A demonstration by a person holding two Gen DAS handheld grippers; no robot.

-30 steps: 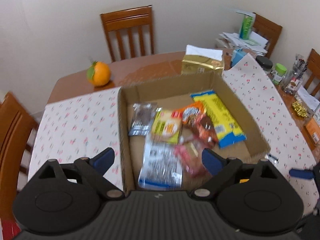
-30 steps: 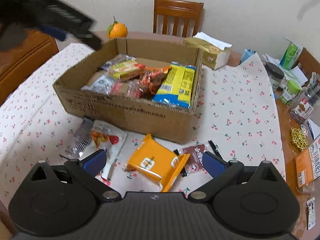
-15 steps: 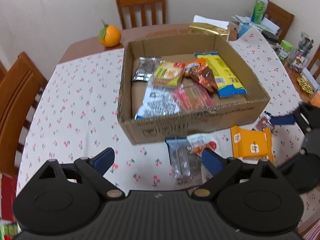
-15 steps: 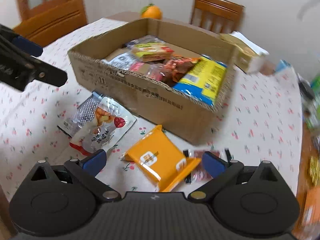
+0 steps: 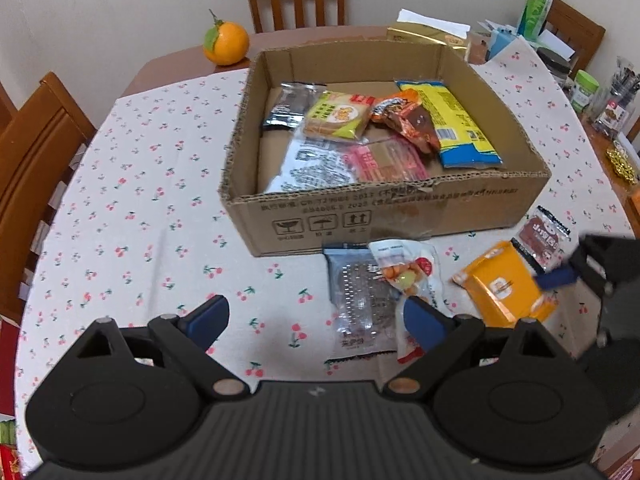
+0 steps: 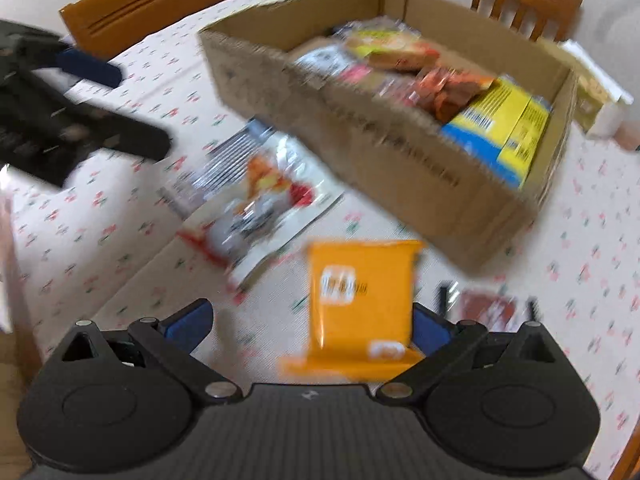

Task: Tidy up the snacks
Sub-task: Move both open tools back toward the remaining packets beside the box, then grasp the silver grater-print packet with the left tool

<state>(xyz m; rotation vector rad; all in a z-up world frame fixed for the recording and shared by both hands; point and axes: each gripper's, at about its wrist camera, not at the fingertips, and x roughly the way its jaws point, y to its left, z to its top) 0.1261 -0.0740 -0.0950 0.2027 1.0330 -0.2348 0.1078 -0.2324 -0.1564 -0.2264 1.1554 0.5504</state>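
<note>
Since a second ago both my tools have dropped from over the cardboard box [image 5: 384,216] to the packets lying in front of it. My left tool [image 5: 316,320] hangs with its fingers wide apart and empty, just short of the clear packet [image 5: 356,300] and the white packet [image 5: 412,276] that overlaps it. My right tool [image 6: 308,322] is also spread, with the orange packet [image 6: 360,296] lying between its fingers, not yet pinched. A small dark red packet [image 5: 542,238] lies beside it on the surface [image 5: 140,208]. Several snacks already lie in the box; by my reckoning four loose ones remain, so the job is past halfway.
</note>
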